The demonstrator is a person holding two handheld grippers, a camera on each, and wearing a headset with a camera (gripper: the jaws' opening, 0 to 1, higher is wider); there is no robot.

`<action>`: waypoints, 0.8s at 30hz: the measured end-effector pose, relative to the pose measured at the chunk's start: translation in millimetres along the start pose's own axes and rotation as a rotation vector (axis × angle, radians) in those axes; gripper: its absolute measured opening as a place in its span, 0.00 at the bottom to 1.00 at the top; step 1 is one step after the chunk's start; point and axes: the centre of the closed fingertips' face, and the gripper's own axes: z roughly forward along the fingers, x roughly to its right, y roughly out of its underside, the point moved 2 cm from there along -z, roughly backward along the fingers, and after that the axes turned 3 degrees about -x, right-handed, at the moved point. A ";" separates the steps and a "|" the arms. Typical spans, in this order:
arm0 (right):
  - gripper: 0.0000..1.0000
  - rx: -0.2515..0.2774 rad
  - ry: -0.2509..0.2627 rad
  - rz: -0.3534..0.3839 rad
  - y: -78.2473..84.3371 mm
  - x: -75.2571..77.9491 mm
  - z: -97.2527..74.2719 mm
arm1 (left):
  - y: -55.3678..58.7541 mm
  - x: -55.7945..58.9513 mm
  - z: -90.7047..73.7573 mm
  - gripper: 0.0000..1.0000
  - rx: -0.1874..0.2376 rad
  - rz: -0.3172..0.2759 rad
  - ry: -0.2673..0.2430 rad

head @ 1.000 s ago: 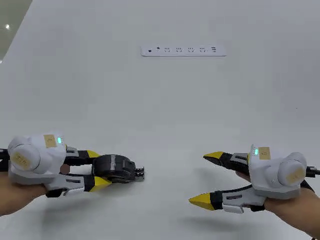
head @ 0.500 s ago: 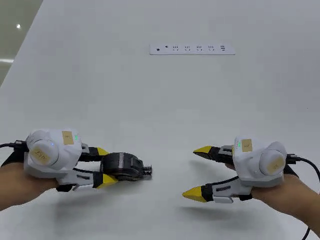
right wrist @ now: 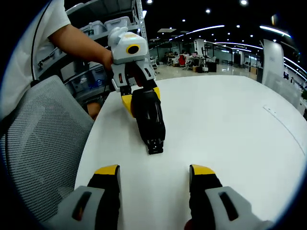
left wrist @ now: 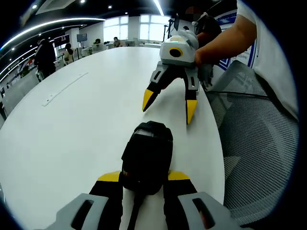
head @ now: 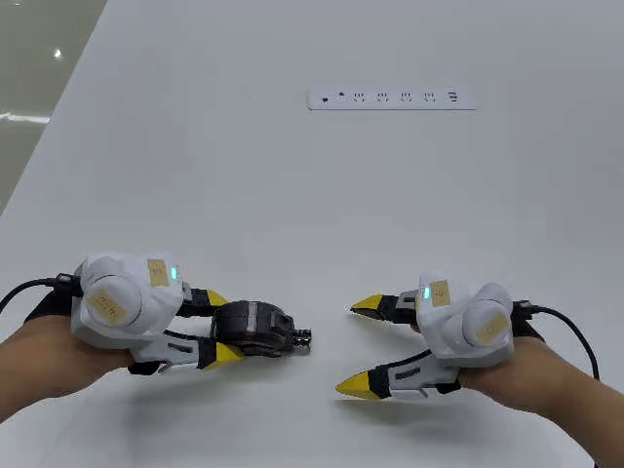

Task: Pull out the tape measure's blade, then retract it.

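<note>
Lying near the tabletop (head: 292, 195) edge, the tape measure (head: 255, 329) is pinched by the left claw (head: 221, 327). The right claw (head: 353, 346) is held spread, set apart from it across open tabletop.

1. The tape measure (head: 255, 329), clamped between the left gripper's (head: 222, 326) fingers, has a matt black case that looks rubbery, with a duller grey band across it.
2. Its end hook (right wrist: 154, 145), just ahead of those fingers, is dark; metal or plastic, I cannot tell.
3. The left gripper and right gripper (head: 361, 345) have smooth white plastic shells with a slight gloss, and matt black fingers with yellow tips.
4. The table (head: 292, 195) under the fingers is white, smooth and satin.
5. The power strip (head: 392, 98), far beyond the fingers, is smooth white plastic.
6. The chair (right wrist: 33, 143), beside the fingers, is grey mesh cloth.
</note>
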 end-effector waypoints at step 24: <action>0.30 0.067 -0.017 -0.070 -20.9 4.8 34.4 | 1.6 -0.3 0.3 0.29 -0.031 0.016 0.006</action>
